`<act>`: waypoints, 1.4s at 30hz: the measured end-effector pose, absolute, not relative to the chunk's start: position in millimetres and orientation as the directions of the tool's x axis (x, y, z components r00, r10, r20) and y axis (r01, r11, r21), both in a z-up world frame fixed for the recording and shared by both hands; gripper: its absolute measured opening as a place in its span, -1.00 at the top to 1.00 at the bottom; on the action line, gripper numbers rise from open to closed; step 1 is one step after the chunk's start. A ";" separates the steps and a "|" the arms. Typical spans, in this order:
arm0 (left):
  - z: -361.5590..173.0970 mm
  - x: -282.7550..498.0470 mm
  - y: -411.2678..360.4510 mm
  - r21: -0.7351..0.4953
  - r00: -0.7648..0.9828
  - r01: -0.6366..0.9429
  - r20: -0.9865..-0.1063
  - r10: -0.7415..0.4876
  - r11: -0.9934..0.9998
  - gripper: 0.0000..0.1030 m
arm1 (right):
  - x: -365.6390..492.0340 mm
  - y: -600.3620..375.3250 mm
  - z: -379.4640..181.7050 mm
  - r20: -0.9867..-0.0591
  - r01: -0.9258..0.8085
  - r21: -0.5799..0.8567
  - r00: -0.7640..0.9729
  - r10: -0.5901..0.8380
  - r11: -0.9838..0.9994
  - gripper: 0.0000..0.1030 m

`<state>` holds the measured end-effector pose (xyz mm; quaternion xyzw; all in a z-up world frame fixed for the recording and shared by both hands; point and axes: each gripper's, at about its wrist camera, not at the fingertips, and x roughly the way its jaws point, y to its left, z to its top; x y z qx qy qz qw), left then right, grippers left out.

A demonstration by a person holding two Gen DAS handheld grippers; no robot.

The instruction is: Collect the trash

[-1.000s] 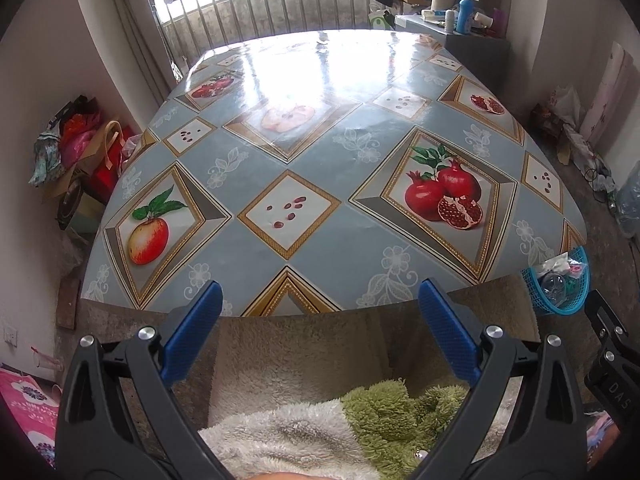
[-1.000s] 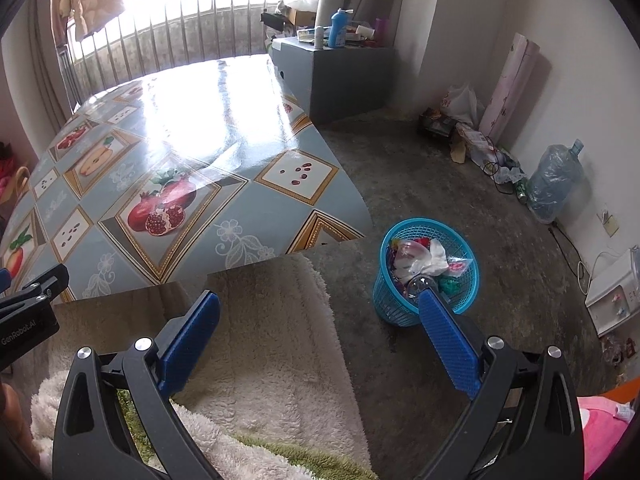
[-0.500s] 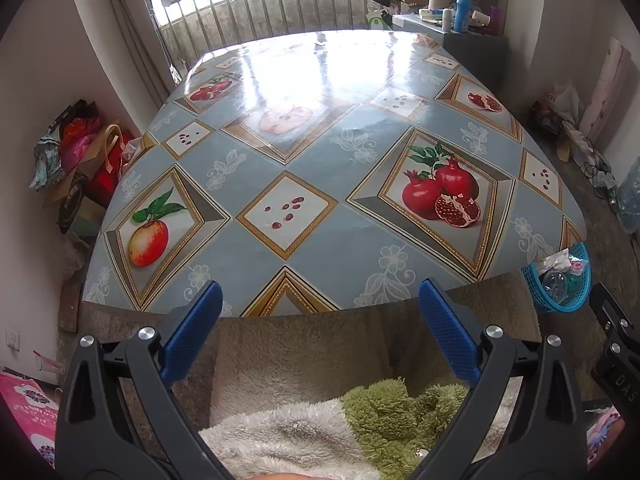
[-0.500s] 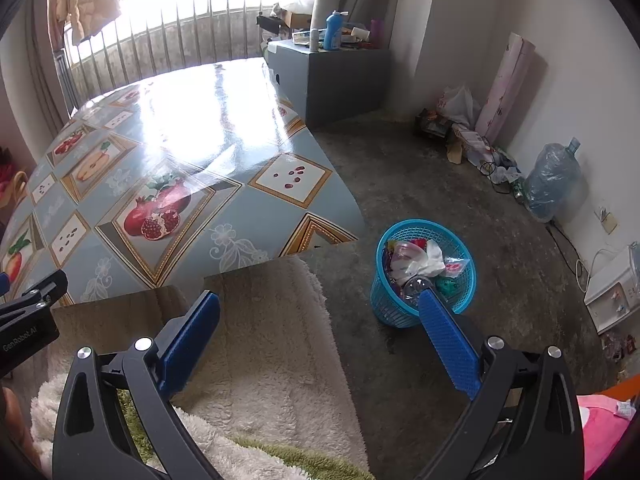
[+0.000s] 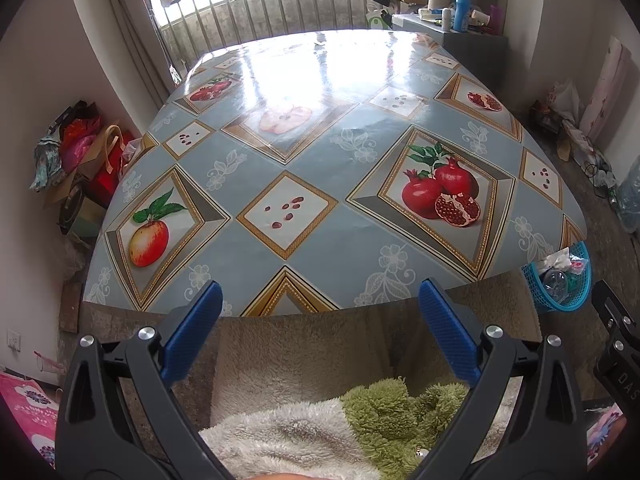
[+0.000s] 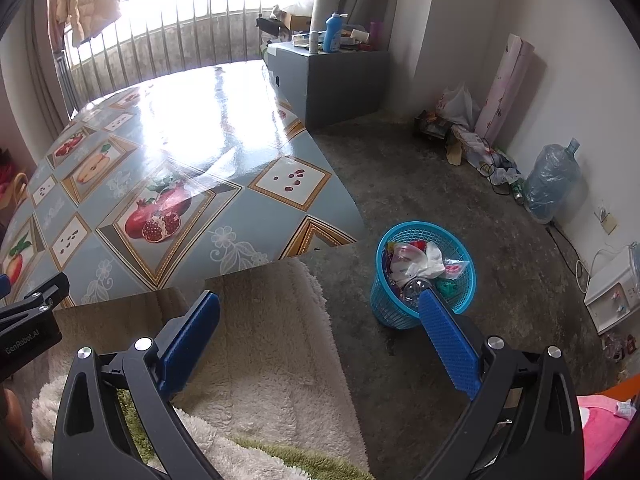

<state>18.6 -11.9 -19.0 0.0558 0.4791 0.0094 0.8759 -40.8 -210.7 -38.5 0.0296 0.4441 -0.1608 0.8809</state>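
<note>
A blue mesh trash basket (image 6: pixel 424 304) stands on the concrete floor to the right of the table, holding white wrappers (image 6: pixel 420 260) and a clear bottle. It also shows at the right edge of the left wrist view (image 5: pixel 568 300). My left gripper (image 5: pixel 320 292) is open and empty, held over the near edge of the fruit-print table (image 5: pixel 320 152). My right gripper (image 6: pixel 320 304) is open and empty, above the floor just left of the basket. No loose trash shows on the tabletop.
A fluffy cream and green garment (image 5: pixel 340 424) lies under both grippers. A grey cabinet (image 6: pixel 340 76) with bottles stands beyond the table. Bags and a large water jug (image 6: pixel 552 180) line the right wall. Bags are piled at the left wall (image 5: pixel 80 160).
Both views have drifted slightly; the basket sits a little lower and more central in the right wrist view. Both grippers stay open and empty.
</note>
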 end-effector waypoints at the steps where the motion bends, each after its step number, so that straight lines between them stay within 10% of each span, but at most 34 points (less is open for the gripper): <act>1: -19.2 18.5 -12.1 0.108 0.541 0.037 -0.838 0.071 0.994 -0.83 | -40.9 -210.8 -38.6 -0.793 0.310 -0.089 0.553 -0.256 0.947 -0.88; 42: -25.0 21.0 -10.6 0.108 0.517 0.054 -0.853 0.065 0.993 -0.83 | -39.9 -206.3 -38.2 -0.796 0.317 -0.072 0.553 -0.246 0.946 -0.88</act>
